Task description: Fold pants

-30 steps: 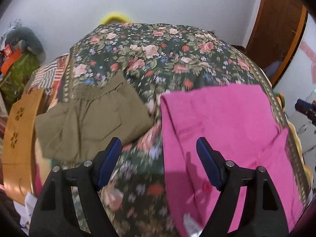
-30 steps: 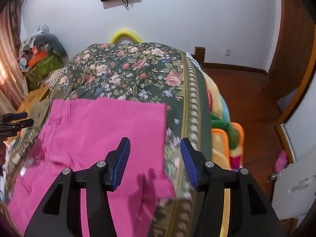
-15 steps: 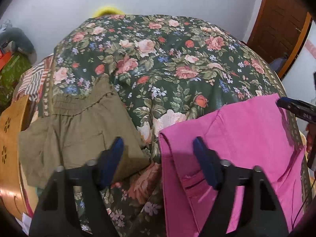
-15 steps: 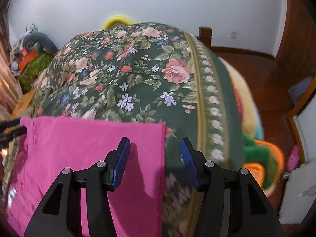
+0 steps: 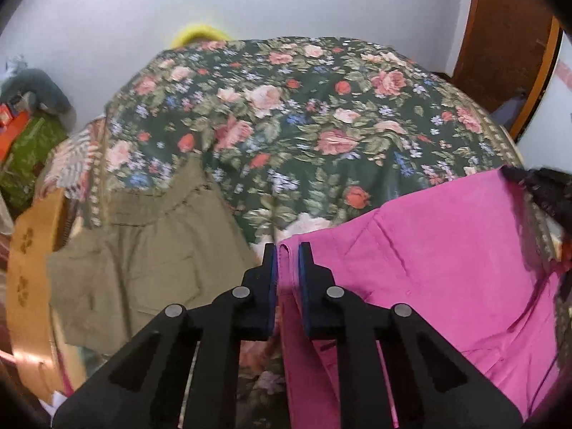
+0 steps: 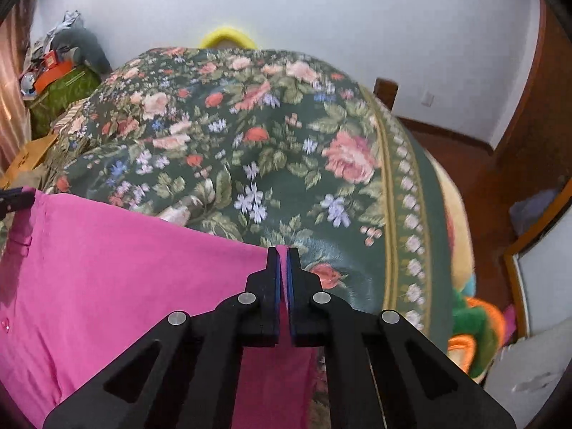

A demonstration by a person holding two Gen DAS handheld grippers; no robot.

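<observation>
Grasp step is done, by my read — both my claws are clamped on the far edge of the pink pants [image 5: 429,268], one on each far corner. Left gripper [image 5: 287,250] has pinched the corner next to the olive garment [image 5: 143,257], pink cloth visibly bunched between the blue pads. Right gripper [image 6: 282,254] has the opposite corner, near the bordered edge of the floral bedspread [image 6: 250,143], jaws nearly together on a thin fold of cloth.

Pants lie flat on the bedspread, close to me. The gripped edge runs side to side between my two hands; the cloth continues toward and below the cameras, so I judge the long axis runs away-to-near — near end out of view, can't say which end is the waist.

Next move: lift both corners together, keep the edge taut, carry it toward me and lay it onto the near part. Uneven hands would skew the fold.
</observation>
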